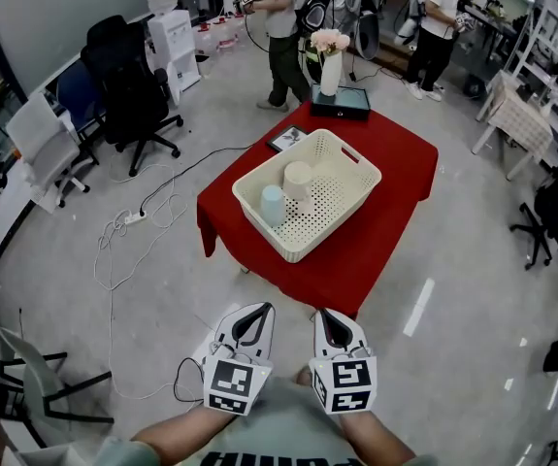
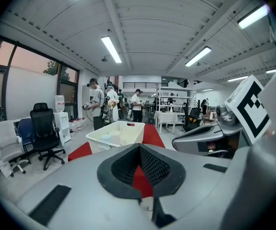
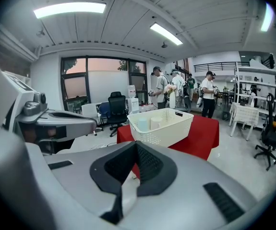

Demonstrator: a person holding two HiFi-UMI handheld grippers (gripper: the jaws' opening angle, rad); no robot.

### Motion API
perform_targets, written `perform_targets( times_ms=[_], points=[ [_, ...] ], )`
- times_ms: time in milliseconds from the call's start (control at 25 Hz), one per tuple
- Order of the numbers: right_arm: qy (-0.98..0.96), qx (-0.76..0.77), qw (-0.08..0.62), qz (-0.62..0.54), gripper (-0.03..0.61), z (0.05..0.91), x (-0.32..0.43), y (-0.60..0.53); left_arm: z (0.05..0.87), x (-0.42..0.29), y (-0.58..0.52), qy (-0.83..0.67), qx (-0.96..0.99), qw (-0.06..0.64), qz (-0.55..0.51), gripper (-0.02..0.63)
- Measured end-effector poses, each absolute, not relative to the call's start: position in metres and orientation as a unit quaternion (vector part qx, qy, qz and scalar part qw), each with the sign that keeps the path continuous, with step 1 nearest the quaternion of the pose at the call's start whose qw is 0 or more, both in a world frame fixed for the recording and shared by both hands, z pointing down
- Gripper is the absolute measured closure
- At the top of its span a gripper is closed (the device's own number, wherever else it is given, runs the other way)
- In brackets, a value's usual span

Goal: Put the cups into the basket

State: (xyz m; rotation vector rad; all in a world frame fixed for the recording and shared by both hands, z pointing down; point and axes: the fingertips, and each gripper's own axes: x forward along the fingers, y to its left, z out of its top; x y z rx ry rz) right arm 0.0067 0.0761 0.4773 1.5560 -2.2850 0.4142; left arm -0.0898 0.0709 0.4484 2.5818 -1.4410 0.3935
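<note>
A cream perforated basket (image 1: 342,168) stands on the red-covered table (image 1: 395,212). Inside it are a pale blue cup (image 1: 272,204) and a cream cup (image 1: 298,181), both upside down. The same basket (image 2: 128,131) (image 3: 171,126) with both cups shows ahead in each gripper view. My left gripper (image 1: 255,312) and right gripper (image 1: 328,316) hang side by side close to my body, short of the table's near edge. Both are shut with nothing between the jaws.
A vase of pink flowers (image 1: 330,61), a dark flat case (image 1: 341,101) and a framed picture (image 1: 287,138) sit at the table's far end. Black office chairs (image 1: 128,85) and floor cables (image 1: 123,231) lie to the left. People (image 1: 283,27) stand beyond the table.
</note>
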Motion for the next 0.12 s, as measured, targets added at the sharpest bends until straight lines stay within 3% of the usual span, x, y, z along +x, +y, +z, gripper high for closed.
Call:
perform_targets(
  times_ms=[120],
  points=[
    [-0.805, 0.548, 0.173, 0.145, 0.568, 0.479, 0.0071, 0.0763, 0.4493, -0.0894, 0.071, -0.482, 0.863, 0.079, 0.131, 0.607]
  ],
)
